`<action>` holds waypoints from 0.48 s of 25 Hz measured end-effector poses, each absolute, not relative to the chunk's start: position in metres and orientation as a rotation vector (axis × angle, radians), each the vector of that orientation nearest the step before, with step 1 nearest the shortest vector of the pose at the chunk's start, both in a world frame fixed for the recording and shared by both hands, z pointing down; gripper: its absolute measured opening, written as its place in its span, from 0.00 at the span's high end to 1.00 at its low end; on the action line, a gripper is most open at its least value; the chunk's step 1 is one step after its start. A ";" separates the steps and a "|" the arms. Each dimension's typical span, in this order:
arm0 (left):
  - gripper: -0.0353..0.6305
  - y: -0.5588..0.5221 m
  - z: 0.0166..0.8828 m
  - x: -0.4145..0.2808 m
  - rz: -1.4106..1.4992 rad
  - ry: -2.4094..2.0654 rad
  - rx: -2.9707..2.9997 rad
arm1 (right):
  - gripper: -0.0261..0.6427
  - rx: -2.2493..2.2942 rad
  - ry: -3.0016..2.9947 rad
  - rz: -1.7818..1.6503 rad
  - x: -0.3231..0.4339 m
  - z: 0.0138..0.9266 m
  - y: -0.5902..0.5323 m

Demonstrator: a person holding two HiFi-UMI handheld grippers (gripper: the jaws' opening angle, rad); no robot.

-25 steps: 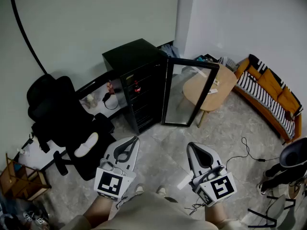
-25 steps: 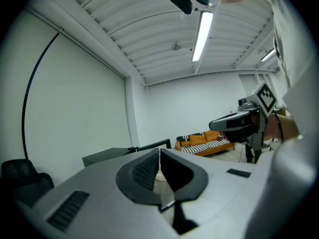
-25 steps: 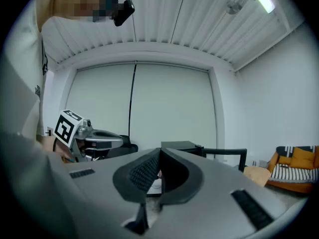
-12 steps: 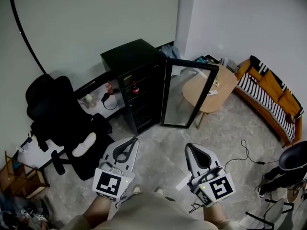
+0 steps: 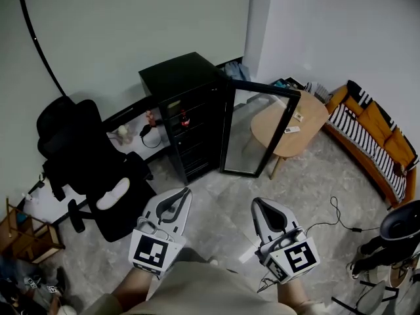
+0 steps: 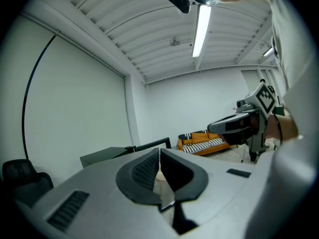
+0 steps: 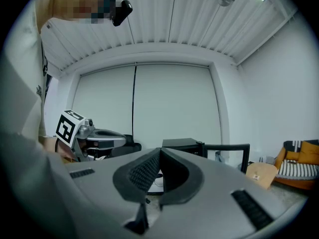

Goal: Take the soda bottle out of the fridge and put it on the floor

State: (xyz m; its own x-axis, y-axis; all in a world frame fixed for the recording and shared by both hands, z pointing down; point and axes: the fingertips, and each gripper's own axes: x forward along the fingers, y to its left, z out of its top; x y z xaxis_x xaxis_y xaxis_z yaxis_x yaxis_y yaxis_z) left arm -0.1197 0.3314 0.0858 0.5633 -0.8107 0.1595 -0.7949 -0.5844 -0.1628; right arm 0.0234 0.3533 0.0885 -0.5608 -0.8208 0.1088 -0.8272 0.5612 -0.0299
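Observation:
The black fridge (image 5: 187,104) stands against the far wall with its glass door (image 5: 257,131) swung open to the right. On an upper shelf inside, a small red-capped soda bottle (image 5: 186,119) shows dimly. Both grippers hang low in front of me, well short of the fridge. My left gripper (image 5: 186,190) is shut with nothing in it, its pads meeting in the left gripper view (image 6: 160,151). My right gripper (image 5: 254,203) is also shut and empty (image 7: 160,151). The fridge (image 7: 182,144) and its door (image 7: 227,154) show ahead in the right gripper view.
A black office chair (image 5: 85,159) stands left of the fridge, beside a low white shelf (image 5: 134,140) with small items. A round wooden table (image 5: 292,126) and an orange striped sofa (image 5: 374,136) lie to the right. A cable (image 5: 331,218) trails over the tiled floor (image 5: 216,209).
The head view has shifted a little, so the room sits slightly differently in frame. Both grippers stay shut and hold about the same place.

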 end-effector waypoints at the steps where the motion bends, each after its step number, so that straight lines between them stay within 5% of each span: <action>1: 0.93 0.332 0.087 -0.117 -0.352 1.393 -2.708 | 0.97 1.430 -2.701 0.122 0.026 0.089 0.353; 12: 0.93 0.311 0.097 -0.106 -0.378 1.359 -2.713 | 0.97 1.431 -2.697 0.144 0.035 0.103 0.333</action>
